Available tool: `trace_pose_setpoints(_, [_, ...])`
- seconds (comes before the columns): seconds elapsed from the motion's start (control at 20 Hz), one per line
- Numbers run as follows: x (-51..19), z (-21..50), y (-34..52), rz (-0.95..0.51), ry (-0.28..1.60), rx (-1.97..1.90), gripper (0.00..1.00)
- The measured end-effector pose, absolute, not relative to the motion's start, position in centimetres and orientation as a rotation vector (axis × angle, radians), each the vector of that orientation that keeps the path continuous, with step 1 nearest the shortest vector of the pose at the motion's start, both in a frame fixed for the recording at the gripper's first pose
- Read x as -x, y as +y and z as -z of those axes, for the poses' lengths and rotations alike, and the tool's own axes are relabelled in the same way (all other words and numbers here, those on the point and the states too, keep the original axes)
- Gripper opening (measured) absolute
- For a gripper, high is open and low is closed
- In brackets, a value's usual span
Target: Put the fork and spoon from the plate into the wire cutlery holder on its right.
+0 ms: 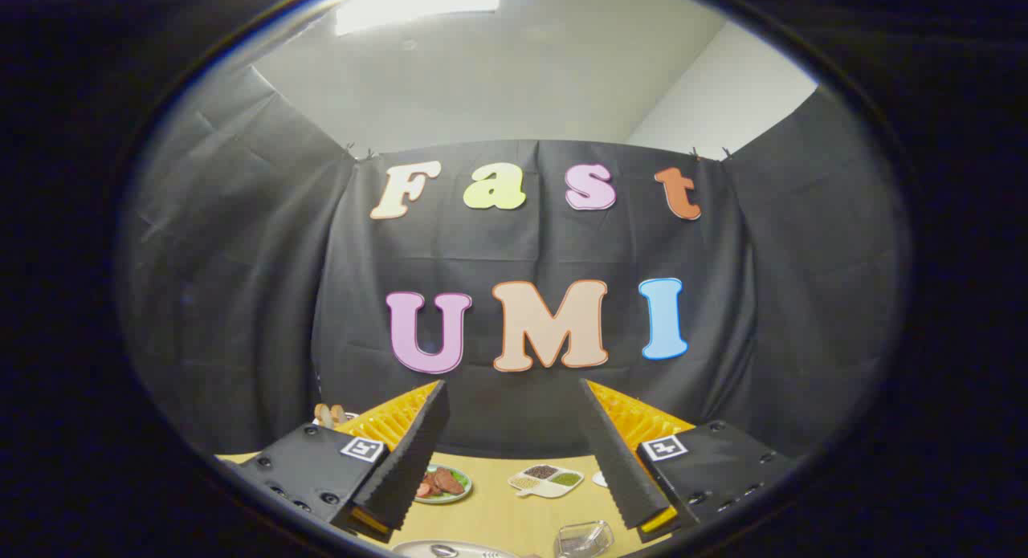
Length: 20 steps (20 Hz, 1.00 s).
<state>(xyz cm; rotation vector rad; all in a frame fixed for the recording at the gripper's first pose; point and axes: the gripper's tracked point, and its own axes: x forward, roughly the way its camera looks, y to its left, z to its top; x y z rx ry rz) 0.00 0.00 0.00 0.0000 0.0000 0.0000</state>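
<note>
here the gripper [514,454], fingers spread and empty, aims high above the plate [418,549] at bottom centre, so a blind descent could miss the spoon [443,551].

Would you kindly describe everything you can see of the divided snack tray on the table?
The divided snack tray is a small white dish with rounded corners, lying flat on the tan table beyond the open tool, in the gap between its fingers. It looks like ceramic or plastic. Its compartments hold fillings: one dark brown, one green, one pale and grainy. It stands apart from the plate of reddish-brown food beside it and from the clear glass dish nearer the tool. Nothing touches it.
</note>
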Motion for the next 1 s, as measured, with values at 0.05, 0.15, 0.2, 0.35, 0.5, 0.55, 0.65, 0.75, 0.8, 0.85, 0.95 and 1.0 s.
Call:
trace_pose_setpoints(0.05, [-0.2,0.0,-0.1,0.004,0.0,-0.002,0.99])
trace_pose_setpoints(0.15, [-0.6,0.2,-0.1,-0.001,0.0,-0.001,0.99])
trace_pose_setpoints(0.2, [-0.8,0.2,0.0,-0.001,0.001,0.003,0.99])
trace_pose_setpoints(0.35, [-1.2,0.3,0.5,-0.008,0.001,0.004,0.99])
trace_pose_setpoints(0.5, [-1.3,1.4,1.3,-0.031,0.031,0.003,0.99])
trace_pose_setpoints(0.55, [-1.4,1.3,1.6,-0.036,0.037,0.006,0.99])
trace_pose_setpoints(0.65, [-1.3,1.0,1.9,-0.045,0.029,0.011,0.99])
trace_pose_setpoints(0.75, [-1.3,1.0,2.0,-0.049,0.024,0.026,0.99])
trace_pose_setpoints(0.8, [-1.3,1.0,2.2,-0.052,0.024,0.03,0.99])
trace_pose_setpoints(0.85, [-1.2,1.0,2.2,-0.054,0.025,0.031,0.99])
trace_pose_setpoints(0.95, [-1.1,1.0,2.4,-0.059,0.029,0.028,0.99])
trace_pose_setpoints(1.0, [-1.1,1.0,2.4,-0.061,0.029,0.026,0.99])
